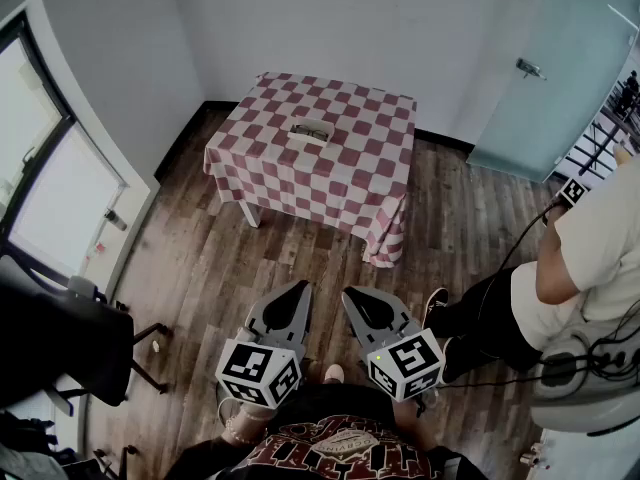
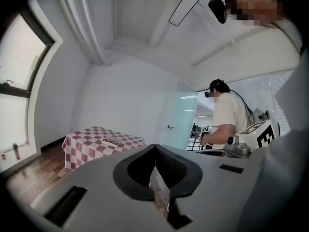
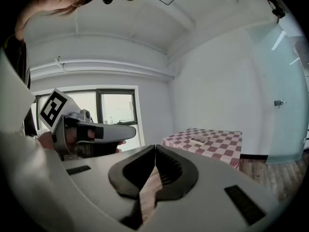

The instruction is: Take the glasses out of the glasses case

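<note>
red-and-white checked cloth (image 1: 340, 183) is draping one small square table, hanging in soft folds over a dark plank floor (image 1: 200, 268). one pale, oblong glasses case (image 1: 312, 131) is lying near the cloth's middle, with a dark shape in it, seemingly the glasses (image 1: 310, 127), too small to be sure. two grey plastic claws are hovering well apart from the table, close to the holder's body: the left gripper (image 1: 302, 286) and the right gripper (image 1: 349, 294), each carrying one marker cube. both are clenched on nothing, their ribbed black pads (image 3: 166, 170) pressing together. one second person (image 1: 585, 258) in a pale shirt is standing at the right, near a frosted glass door (image 1: 560, 88).
</note>
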Tool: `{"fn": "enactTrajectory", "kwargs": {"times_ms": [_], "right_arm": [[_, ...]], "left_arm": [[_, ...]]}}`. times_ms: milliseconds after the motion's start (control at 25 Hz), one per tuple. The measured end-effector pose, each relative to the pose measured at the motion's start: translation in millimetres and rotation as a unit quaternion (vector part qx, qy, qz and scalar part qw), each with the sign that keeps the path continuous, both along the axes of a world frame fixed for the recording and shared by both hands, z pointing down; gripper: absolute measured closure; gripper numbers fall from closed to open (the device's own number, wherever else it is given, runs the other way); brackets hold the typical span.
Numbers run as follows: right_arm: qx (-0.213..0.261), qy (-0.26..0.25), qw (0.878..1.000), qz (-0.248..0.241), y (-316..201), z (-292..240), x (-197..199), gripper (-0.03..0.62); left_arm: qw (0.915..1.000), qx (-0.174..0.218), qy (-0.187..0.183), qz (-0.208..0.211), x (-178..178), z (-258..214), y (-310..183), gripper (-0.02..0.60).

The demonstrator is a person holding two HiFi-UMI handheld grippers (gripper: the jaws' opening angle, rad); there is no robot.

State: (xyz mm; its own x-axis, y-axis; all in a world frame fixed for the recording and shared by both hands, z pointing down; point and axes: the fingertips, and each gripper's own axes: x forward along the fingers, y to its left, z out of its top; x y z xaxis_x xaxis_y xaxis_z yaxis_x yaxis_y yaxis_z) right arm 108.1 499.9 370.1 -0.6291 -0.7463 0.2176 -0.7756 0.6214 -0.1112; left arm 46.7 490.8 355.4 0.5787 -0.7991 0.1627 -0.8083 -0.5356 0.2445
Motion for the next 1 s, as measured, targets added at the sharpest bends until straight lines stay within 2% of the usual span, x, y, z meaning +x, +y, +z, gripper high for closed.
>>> {"fn": "enactTrajectory", "kwargs": {"times_ms": [200, 400, 600, 800, 1000], "right_arm": [[0.008, -0.010, 1.000, -0.005, -3.6, -1.3, 7.4, 0.572], [0.005, -0.013, 1.000, -0.019, -8.6, 3.2, 11.5, 0.572], [-0.001, -0.007, 0.999, -0.047, -13.5, 9.7, -1.7, 0.572], [-0.002, -0.008, 0.998, -0.059, -32.2, 11.3, -15.6, 0.572], [-0.004, 0.001, 0.998, -0.056, -66.0, 12.8, -29.7, 0.572]], "left_arm": [[1.0000, -0.005, 0.002, 0.001, 7.8, 3.2, -1.9, 0.572], [0.9993, -0.004, -0.037, -0.006, 10.0, 8.5, -0.9, 0.572], [0.9987, -0.017, -0.042, -0.023, -3.4, 15.7, -0.8, 0.571], [0.9984, -0.016, -0.042, -0.035, -16.2, 17.9, -21.1, 0.572], [0.9989, -0.015, -0.041, -0.018, -23.1, 18.2, -56.8, 0.572]]}}
